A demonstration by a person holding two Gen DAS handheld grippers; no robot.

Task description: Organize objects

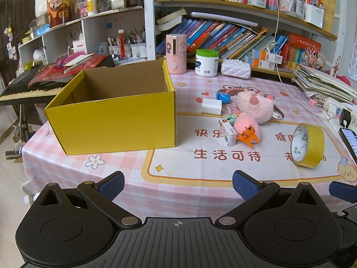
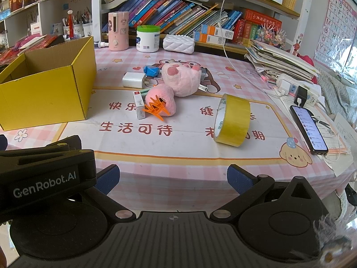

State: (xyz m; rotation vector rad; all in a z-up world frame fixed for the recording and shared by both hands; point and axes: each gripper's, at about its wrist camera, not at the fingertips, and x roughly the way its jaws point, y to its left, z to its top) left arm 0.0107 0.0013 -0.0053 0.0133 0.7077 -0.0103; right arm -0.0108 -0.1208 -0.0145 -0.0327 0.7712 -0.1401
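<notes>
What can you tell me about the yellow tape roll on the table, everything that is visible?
The yellow tape roll is a wide ring of glossy yellow adhesive tape on a white inner core with small green printing. It stands on its edge, leaning a little, its open hole facing left toward the toys. It rests on the printed tablecloth, apart from the other items, between the pink plush pile and the phone. Nothing holds it.

Both views face table [image 1: 200,174]
</notes>
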